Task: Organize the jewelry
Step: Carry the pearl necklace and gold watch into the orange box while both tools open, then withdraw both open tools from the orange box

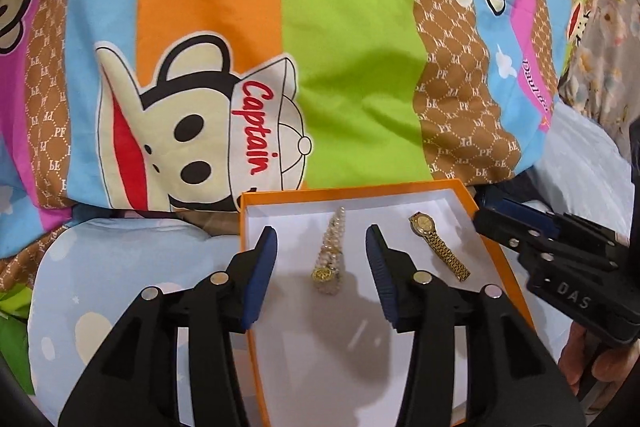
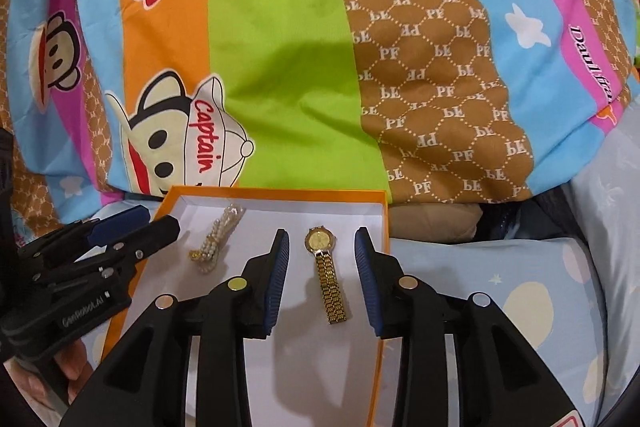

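Observation:
An orange box [image 1: 504,255] with a white floor lies on the bed. Inside it rest a pearl bracelet watch [image 1: 330,253] and a gold link watch [image 1: 438,247]. My left gripper [image 1: 321,239] hangs over the box, open, its blue pads either side of the pearl watch without touching it. In the right wrist view the gold watch [image 2: 325,273] lies flat between the pads of my right gripper [image 2: 321,241], which is open and clear of it. The pearl watch [image 2: 216,239] lies to its left, near the left gripper [image 2: 132,223]. The right gripper [image 1: 504,215] shows at the box's right edge.
A bright striped cartoon-monkey duvet [image 1: 344,47] bulges right behind the box's far wall. A pale blue pillow [image 2: 520,291] lies to the right of the box [image 2: 382,223], and light blue bedding [image 1: 120,267] to its left. A hand [image 1: 588,367] holds the right gripper's handle.

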